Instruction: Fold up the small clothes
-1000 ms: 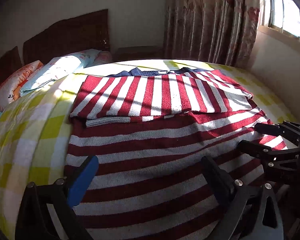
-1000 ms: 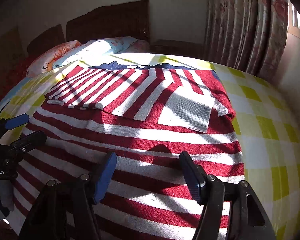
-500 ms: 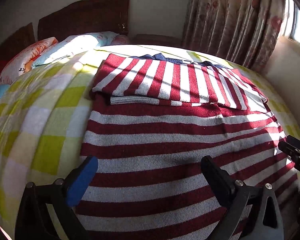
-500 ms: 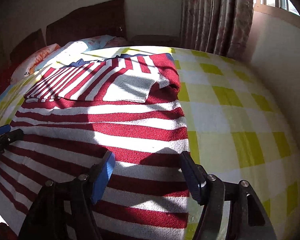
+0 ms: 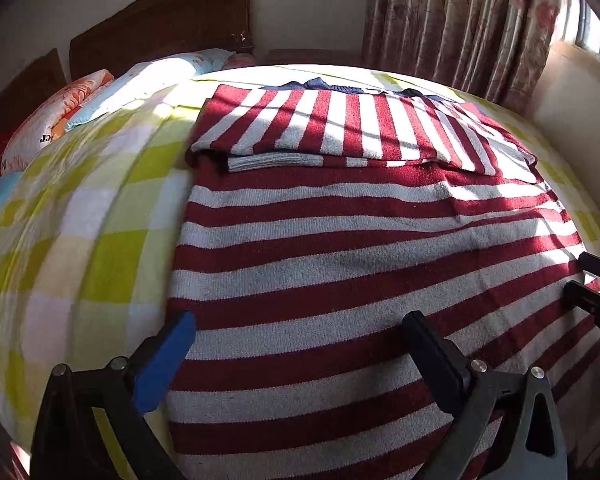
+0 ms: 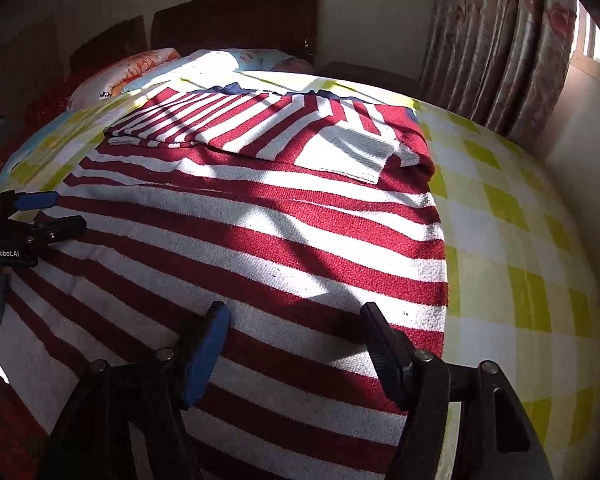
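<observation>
The striped sweater [image 5: 340, 264] lies flat on the bed [image 5: 80, 240]. Its sleeves are folded in, but the bottom is not folded up yet. Both tools, left tool [image 5: 296, 344] and right tool [image 6: 296, 336], are wide and hold nothing.

Bed [image 5: 100, 240] under a yellow-green checked cover; red-and-white striped sweater [image 5: 360, 264] spread flat mid-bed, sleeves folded in; pillows [image 5: 112, 96] along the head edge.

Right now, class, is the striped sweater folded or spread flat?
Partly folded: the striped sweater's sleeves lie crossed over the chest, while the lower body lies flat on the checked blanket.
</observation>
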Action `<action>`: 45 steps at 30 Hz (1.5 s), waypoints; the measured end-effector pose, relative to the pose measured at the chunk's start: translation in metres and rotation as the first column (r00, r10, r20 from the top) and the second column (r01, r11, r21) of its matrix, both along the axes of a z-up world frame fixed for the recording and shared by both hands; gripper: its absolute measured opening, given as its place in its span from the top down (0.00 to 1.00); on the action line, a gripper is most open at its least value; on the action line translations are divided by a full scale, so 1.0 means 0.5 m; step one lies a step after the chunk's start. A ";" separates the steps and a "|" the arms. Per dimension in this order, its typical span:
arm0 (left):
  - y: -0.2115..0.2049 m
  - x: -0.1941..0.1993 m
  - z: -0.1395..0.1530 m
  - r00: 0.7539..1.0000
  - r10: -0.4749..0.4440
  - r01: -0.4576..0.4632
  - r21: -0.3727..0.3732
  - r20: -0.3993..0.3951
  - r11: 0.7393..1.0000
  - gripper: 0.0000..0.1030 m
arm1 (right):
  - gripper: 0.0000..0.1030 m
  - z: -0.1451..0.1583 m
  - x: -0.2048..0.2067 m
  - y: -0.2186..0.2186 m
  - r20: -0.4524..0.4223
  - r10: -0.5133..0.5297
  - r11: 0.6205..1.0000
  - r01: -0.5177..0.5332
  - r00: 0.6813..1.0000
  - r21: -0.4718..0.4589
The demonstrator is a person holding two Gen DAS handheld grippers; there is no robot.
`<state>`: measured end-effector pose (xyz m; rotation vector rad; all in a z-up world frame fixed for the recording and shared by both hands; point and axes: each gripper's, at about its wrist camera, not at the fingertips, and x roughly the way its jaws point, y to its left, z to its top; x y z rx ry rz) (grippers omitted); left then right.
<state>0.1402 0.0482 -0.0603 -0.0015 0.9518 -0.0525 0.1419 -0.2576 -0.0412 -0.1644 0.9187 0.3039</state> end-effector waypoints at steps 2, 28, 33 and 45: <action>0.004 -0.016 0.000 1.000 0.013 -0.013 0.032 0.009 0.999 0.00 | 0.34 0.001 -0.010 -0.033 0.007 -0.049 0.999 0.049 0.999 -0.004; -0.023 -0.176 0.020 0.979 -0.184 0.189 -0.060 0.086 0.980 0.00 | 0.34 0.004 -0.149 0.004 0.038 0.075 0.997 -0.076 0.996 0.028; -0.094 -0.193 0.001 0.948 -0.315 0.312 0.081 0.037 0.947 0.00 | 0.34 0.001 -0.217 0.101 0.081 0.309 0.951 -0.308 0.948 -0.028; -0.009 -0.206 -0.002 0.975 -0.212 0.209 0.041 0.066 0.977 0.00 | 0.34 0.002 -0.215 -0.043 0.065 0.140 0.989 -0.143 0.988 0.047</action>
